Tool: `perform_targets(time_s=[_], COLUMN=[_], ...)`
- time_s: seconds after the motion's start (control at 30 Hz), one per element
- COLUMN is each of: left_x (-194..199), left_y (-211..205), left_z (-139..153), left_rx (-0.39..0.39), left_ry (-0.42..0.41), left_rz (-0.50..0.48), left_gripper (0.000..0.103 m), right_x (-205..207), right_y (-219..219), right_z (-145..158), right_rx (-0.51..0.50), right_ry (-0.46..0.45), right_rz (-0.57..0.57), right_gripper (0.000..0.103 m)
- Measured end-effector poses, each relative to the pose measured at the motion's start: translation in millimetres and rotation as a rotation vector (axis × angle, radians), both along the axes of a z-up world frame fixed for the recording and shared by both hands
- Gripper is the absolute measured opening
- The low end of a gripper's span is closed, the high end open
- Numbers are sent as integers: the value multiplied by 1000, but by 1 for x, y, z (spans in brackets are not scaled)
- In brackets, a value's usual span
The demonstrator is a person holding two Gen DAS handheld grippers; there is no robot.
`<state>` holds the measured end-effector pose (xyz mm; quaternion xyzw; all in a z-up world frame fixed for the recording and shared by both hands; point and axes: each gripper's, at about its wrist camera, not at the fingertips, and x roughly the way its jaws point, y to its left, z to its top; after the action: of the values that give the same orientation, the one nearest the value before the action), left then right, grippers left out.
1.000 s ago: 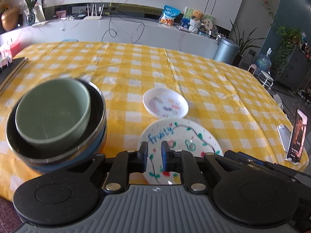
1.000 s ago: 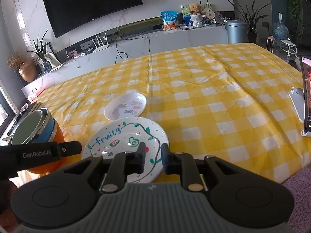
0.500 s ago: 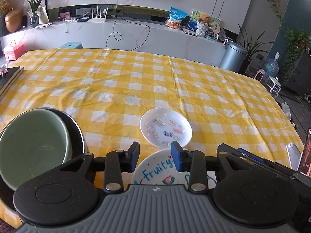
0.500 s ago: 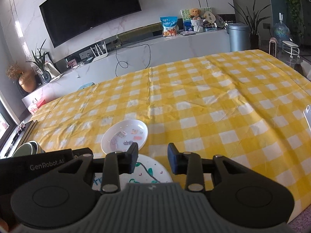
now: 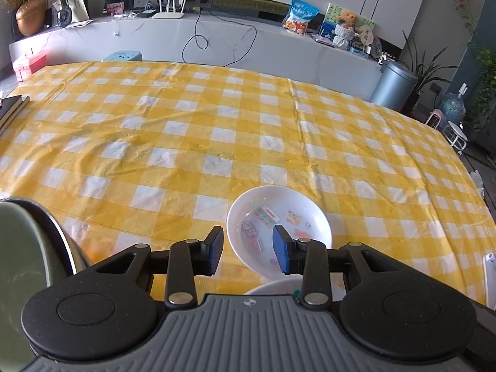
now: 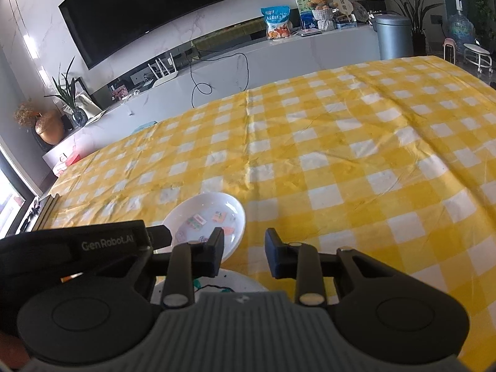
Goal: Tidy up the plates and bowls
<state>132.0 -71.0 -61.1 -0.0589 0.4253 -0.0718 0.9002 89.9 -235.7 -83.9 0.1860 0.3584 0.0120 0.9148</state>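
A small white dish with printed pictures [image 5: 279, 226] lies on the yellow checked tablecloth [image 5: 217, 130]. My left gripper [image 5: 249, 252] is open and empty, just above its near rim. The dish also shows in the right wrist view [image 6: 207, 221]. My right gripper [image 6: 243, 254] is open and empty, to the right of the dish. The big decorated plate [image 6: 229, 282] lies under both grippers, mostly hidden; its rim shows in the left wrist view [image 5: 272, 286]. A green bowl [image 5: 21, 272] nested in darker bowls sits at the left edge.
A dark book or tray [image 5: 12, 108] lies at the table's far left edge. A phone stand edge [image 5: 489, 272] stands at the near right. A white counter [image 5: 217, 40] with clutter runs behind the table. The left gripper's body [image 6: 93, 241] crosses the right wrist view.
Both grippers have opened from nearly shut and moved forward over the decorated plate toward the small dish. The bowl stack has slid to the left edge of view.
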Motion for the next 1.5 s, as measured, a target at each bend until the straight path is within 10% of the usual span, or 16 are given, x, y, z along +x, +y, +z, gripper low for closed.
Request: perform_targets(time_s=[0.37,0.73,1.5], left_x=[19,29,-29], left_y=[-4,-1,-4], left_z=[-18,-20,29], left_rx=[-7,-31,-72], left_ry=[63,46,15], left_rz=[46,57,-24], left_gripper=[40,6,4], right_x=[25,35,-29], right_y=[-7,-1,-13], right_z=[-21,-25,27], right_rx=[59,42,59], right_ry=[71,60,-8], right_rz=[-14,-9,-96], right_gripper=[27,5,3])
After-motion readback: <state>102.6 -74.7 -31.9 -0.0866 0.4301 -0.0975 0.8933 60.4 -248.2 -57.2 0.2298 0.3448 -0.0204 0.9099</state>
